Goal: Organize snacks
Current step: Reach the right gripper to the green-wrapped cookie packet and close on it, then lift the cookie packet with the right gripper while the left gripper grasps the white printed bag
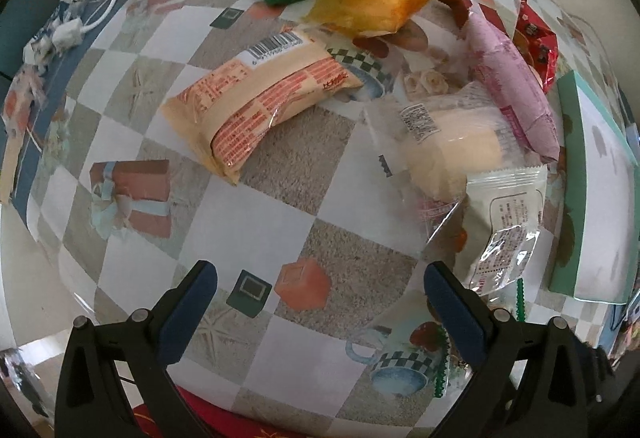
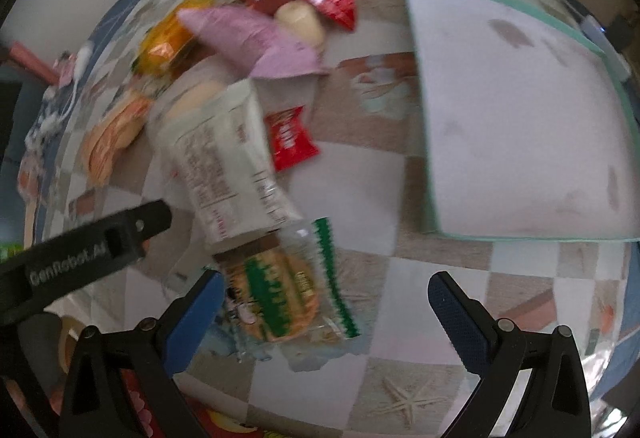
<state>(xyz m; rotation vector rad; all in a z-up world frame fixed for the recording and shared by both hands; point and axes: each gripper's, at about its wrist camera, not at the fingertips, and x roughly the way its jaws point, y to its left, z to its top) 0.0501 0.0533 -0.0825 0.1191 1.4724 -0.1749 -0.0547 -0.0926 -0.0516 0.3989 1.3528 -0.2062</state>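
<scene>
We find the snacks heaped on the checked tablecloth (image 1: 256, 222): a green-edged cracker packet (image 2: 288, 298) lies just beside the right gripper's (image 2: 324, 298) left finger, a white packet (image 2: 228, 165) beyond it. Both grippers stand spread wide and empty; the left gripper (image 1: 320, 290) hovers short of the orange packet (image 1: 260, 97). The mint-rimmed tray (image 2: 516, 117) sits right.
</scene>
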